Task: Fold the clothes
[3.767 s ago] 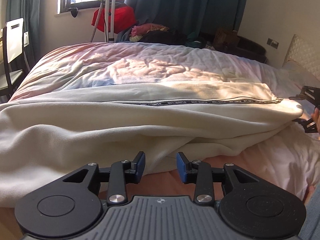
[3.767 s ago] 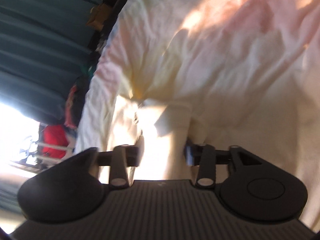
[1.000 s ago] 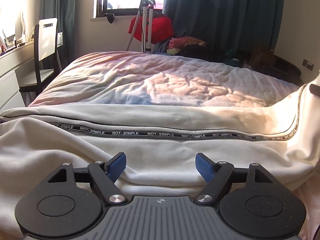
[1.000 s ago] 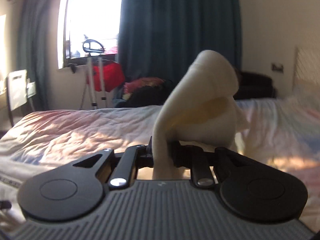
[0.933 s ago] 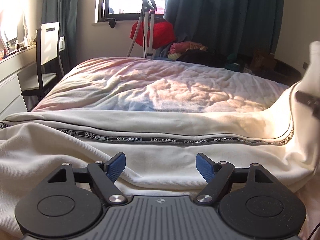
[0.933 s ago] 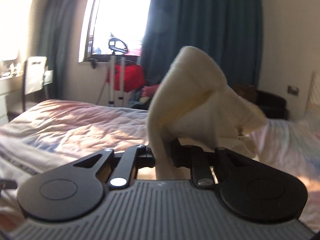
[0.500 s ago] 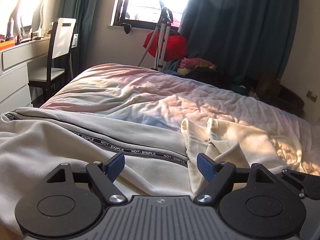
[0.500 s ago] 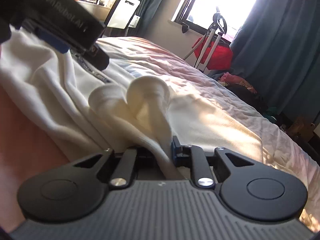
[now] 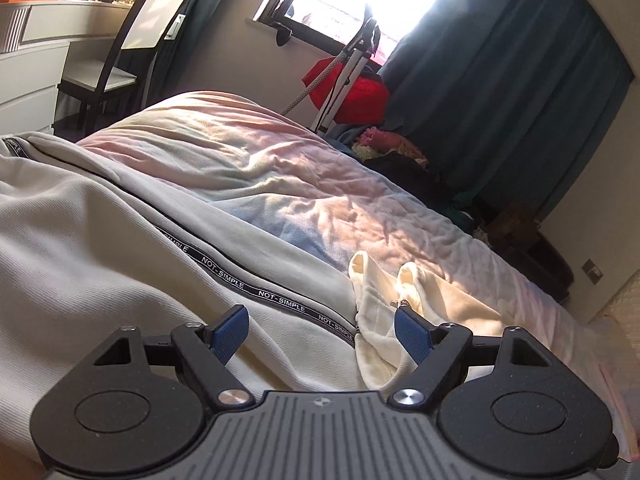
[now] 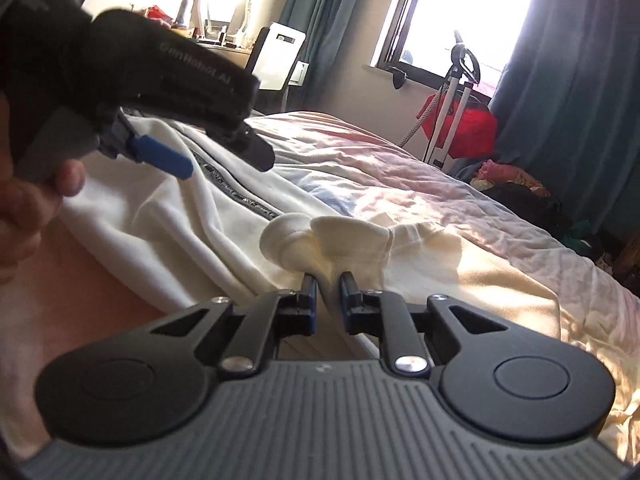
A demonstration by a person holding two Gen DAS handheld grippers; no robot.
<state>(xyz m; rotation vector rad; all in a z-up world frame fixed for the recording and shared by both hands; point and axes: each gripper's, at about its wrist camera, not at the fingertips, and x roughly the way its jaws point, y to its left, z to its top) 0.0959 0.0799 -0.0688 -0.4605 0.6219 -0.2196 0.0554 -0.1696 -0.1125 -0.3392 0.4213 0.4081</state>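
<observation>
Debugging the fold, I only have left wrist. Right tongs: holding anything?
Observer: Yes. The right tongs are shut on a bunched fold of the cream garment.
Operator: Where's that fold relative to the printed stripe?
Observer: Just right of the stripe in the right wrist view, lying on the garment.
Operator: Are my left tongs near it?
Observer: The left tongs are open above the garment, up left of the fold, not touching it.
</observation>
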